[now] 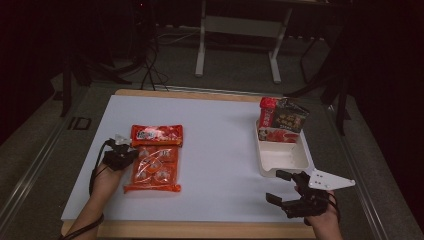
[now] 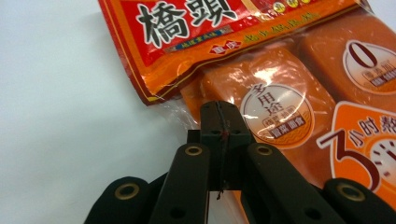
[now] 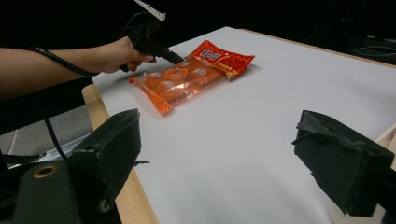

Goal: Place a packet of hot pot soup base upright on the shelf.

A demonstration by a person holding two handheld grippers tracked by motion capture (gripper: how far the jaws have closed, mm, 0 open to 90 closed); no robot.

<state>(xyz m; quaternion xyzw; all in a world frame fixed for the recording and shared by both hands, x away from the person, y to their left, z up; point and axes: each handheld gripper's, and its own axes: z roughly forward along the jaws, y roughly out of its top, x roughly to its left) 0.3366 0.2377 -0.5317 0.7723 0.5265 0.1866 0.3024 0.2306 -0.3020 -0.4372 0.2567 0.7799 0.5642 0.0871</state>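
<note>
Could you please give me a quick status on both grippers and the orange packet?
Left gripper shut, jaws at the orange packet's left edge; grip unclear. Right gripper open, idle near the white tray. Packet flat on the table, nothing in the way.

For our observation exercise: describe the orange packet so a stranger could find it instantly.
Start at the white table; on its left half, beside the left claw, lies the orange packet. Flat and clear-fronted, with a red header and orange blocks inside, it lies apart from the upright packs in the white tray at the right.

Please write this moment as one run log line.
left gripper: shut, at orange packet edge | right gripper: open, holding nothing | white tray: two packets inside
</note>
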